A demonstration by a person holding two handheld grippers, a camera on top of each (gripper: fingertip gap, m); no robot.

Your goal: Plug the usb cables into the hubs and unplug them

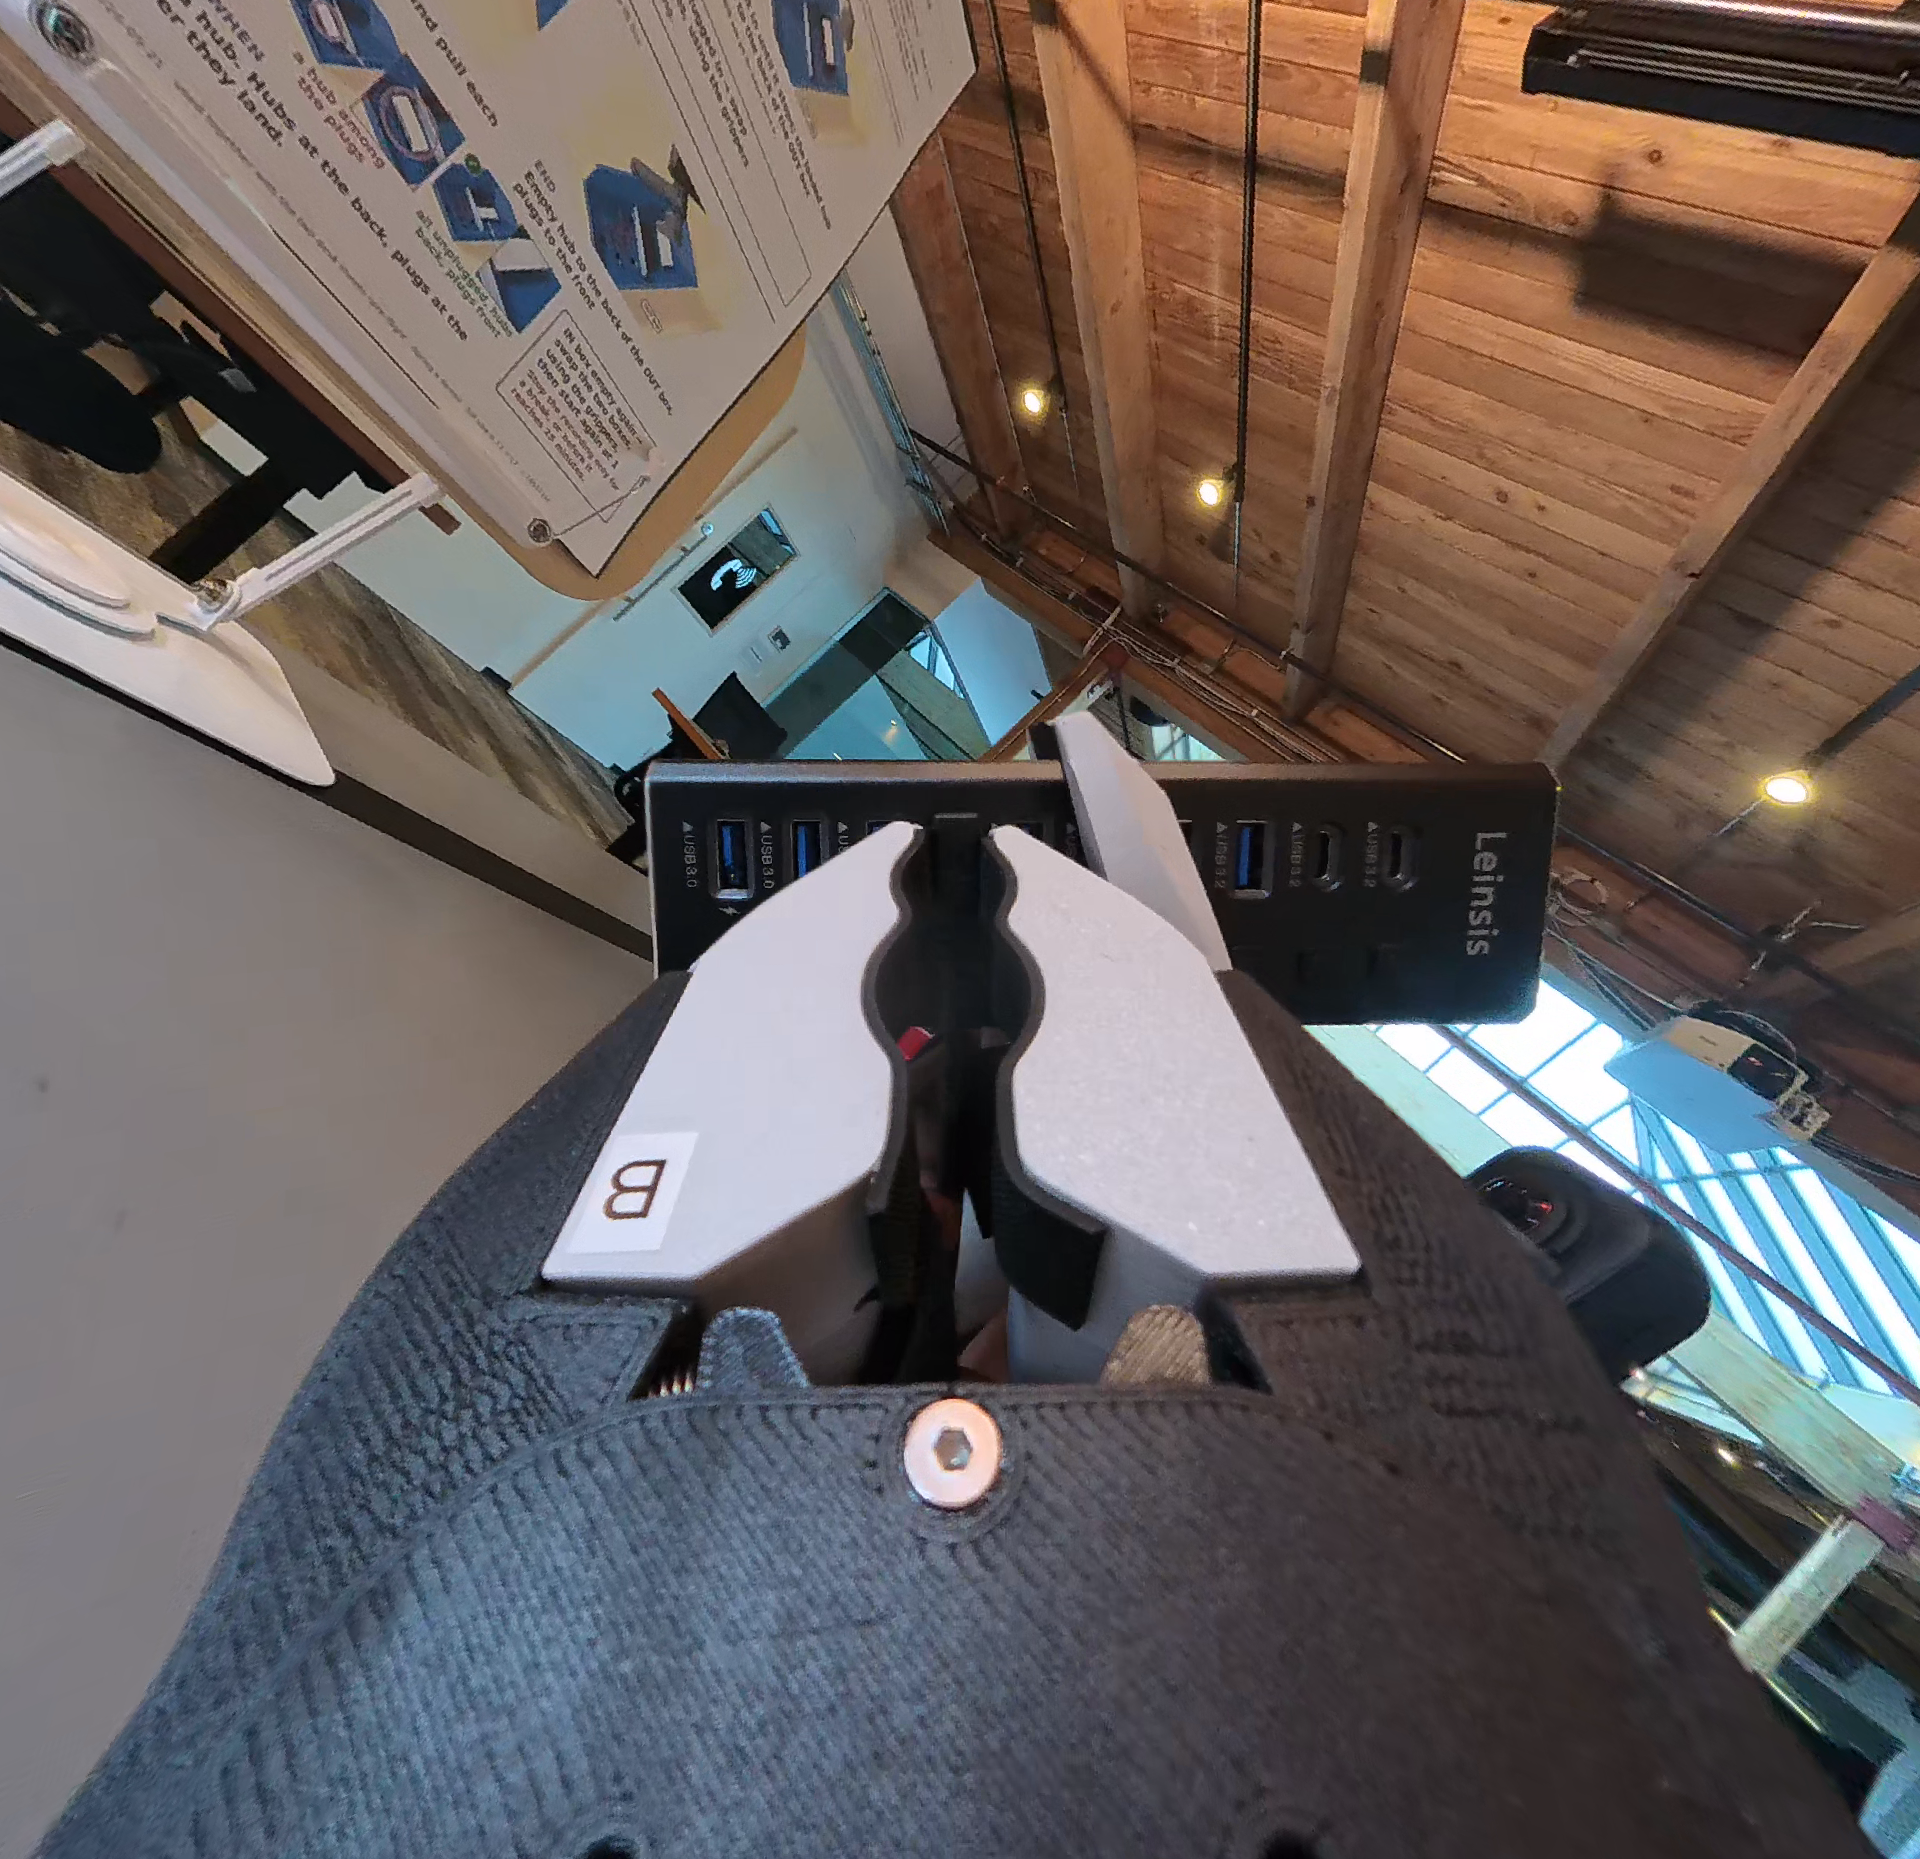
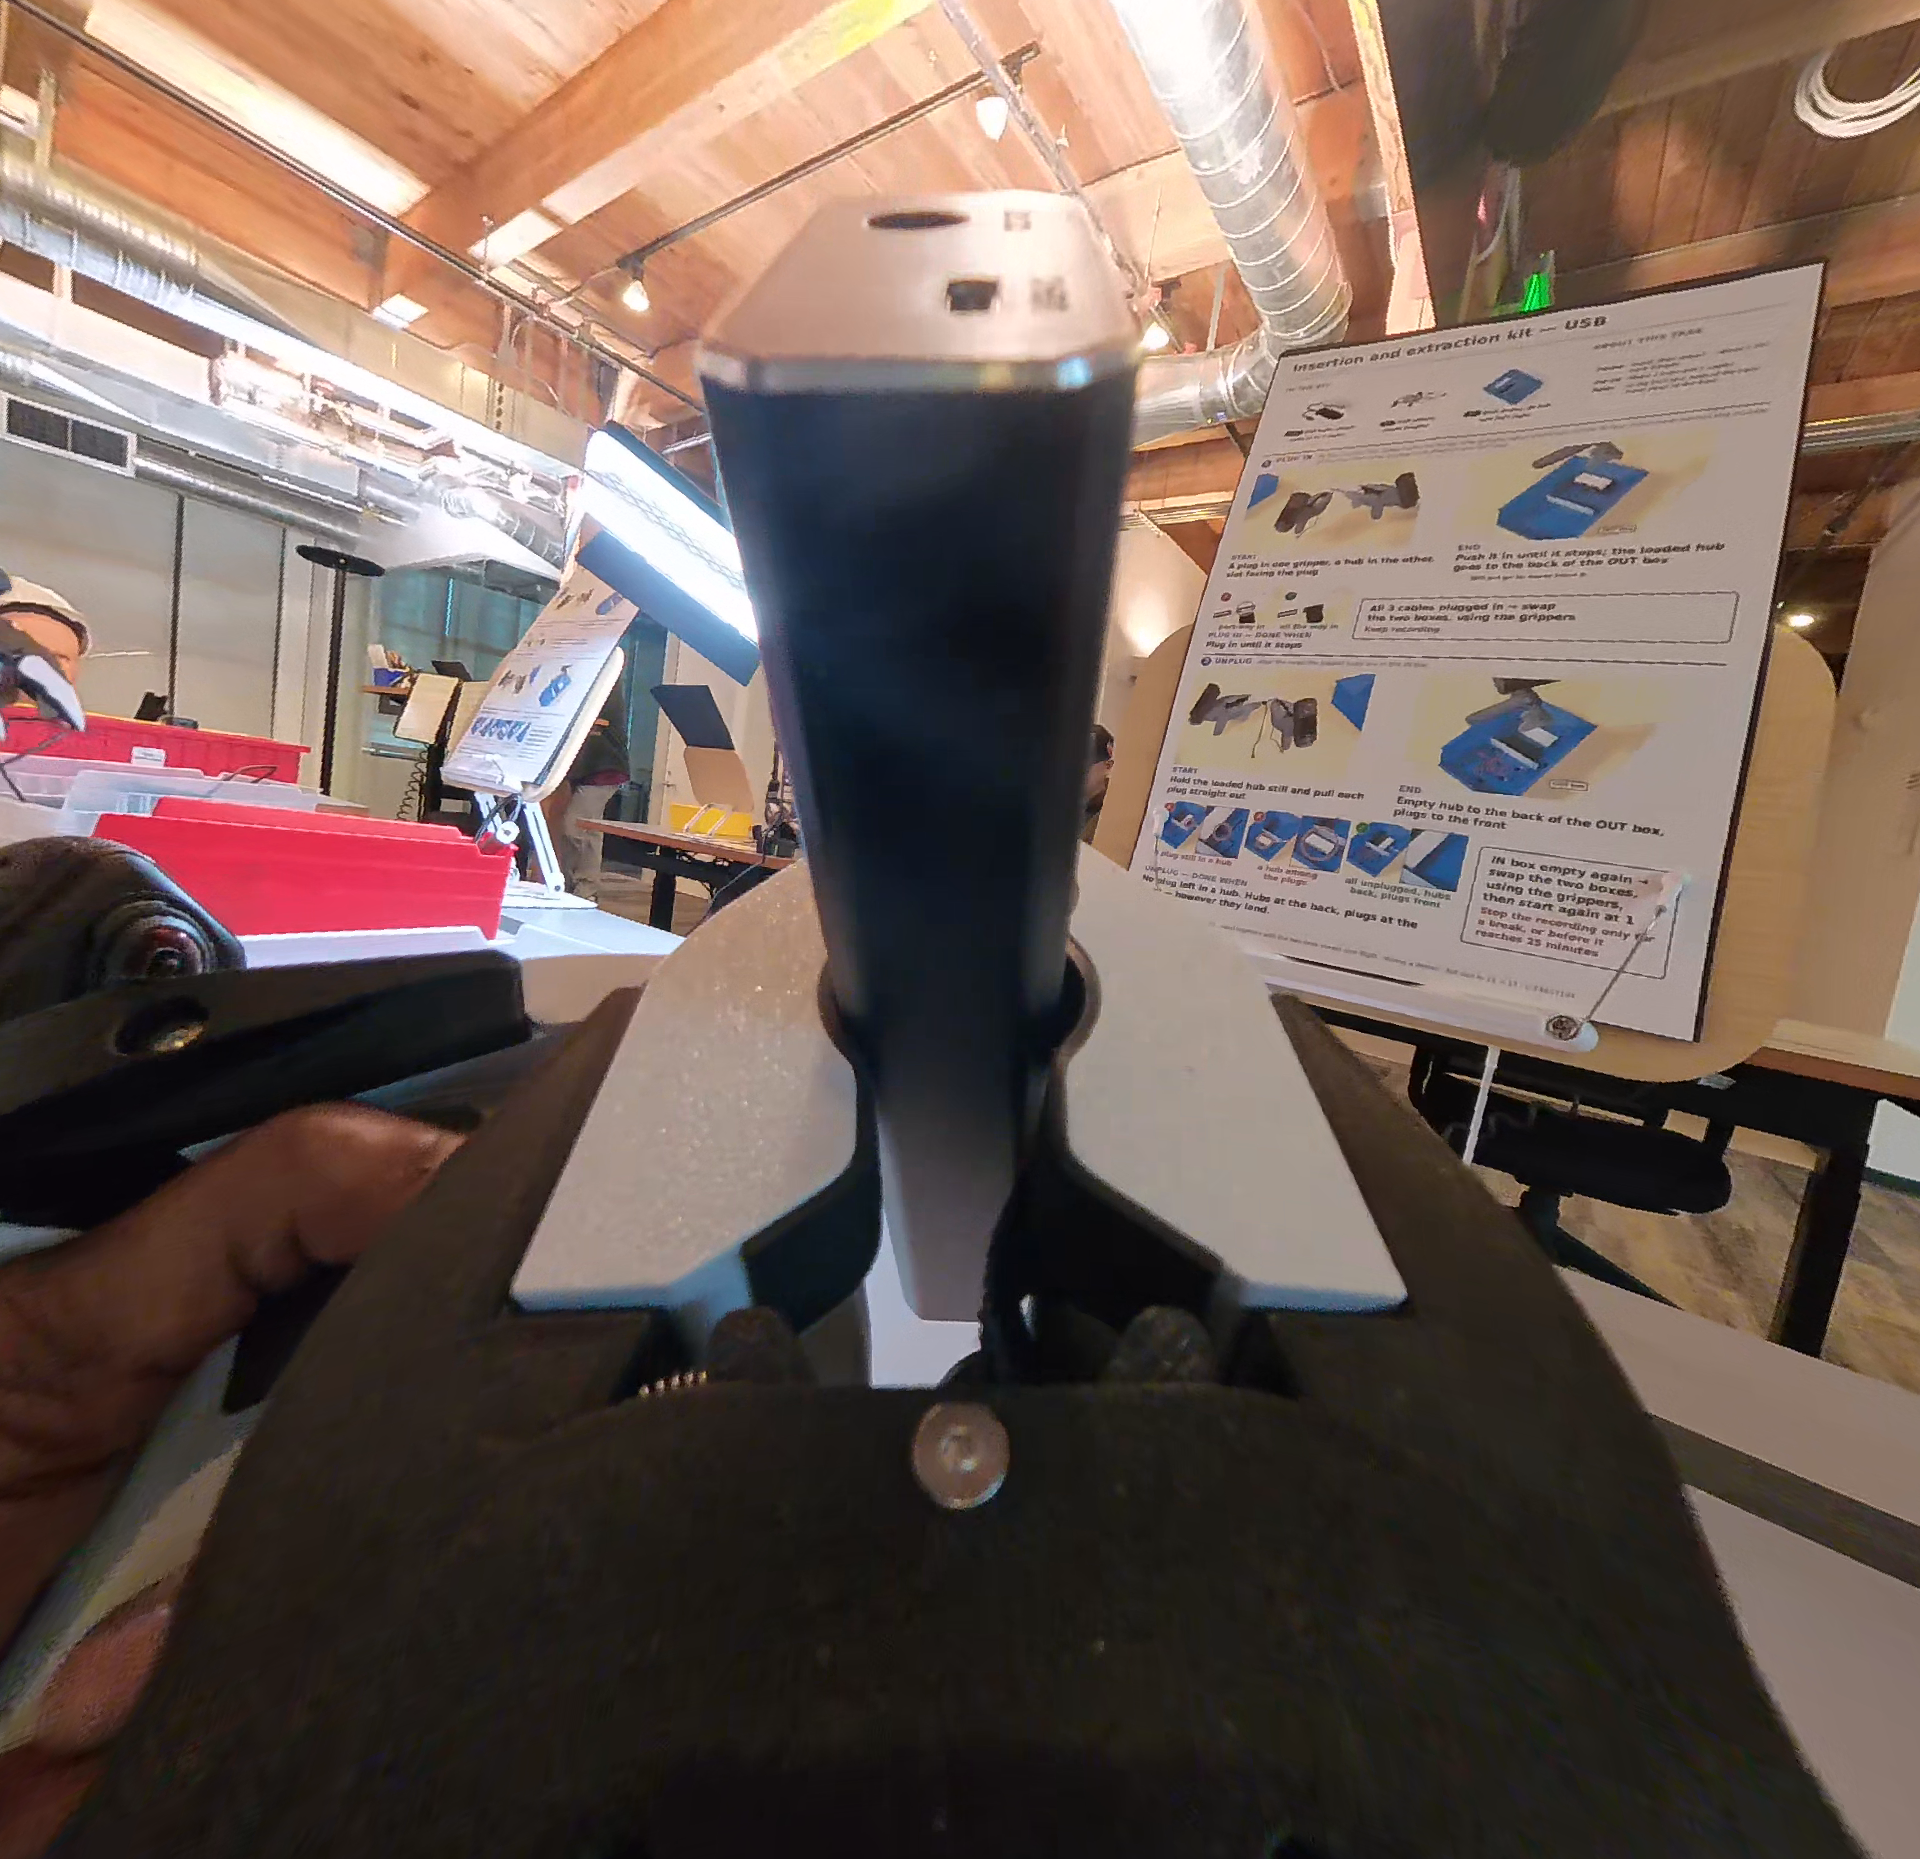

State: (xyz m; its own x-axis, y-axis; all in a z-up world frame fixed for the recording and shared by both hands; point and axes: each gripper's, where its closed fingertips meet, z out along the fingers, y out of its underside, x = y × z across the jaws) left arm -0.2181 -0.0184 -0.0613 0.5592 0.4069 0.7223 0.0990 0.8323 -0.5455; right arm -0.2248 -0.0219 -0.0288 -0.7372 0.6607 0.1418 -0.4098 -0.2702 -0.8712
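Hub (image 1: pixel 1351 895): long black one, up off the counter, straight ahead of the left tool (image 1: pixel 954 848) with its port row facing it
Right tool (image 2: pixel 961 988): clenched around the hub's lower end, hub sticking up out of it
Left tool: clamped on a black usb plug (image 1: pixel 954 841), tip right at the port row, can't tell if it's seated
Risk: plug goes in tilted and jams, or the push twists the hub in the right tool's one-end grip

Grey jaws, black textured body (image 1: pixel 935 1601), silver screw (image 1: pixel 953 1453)
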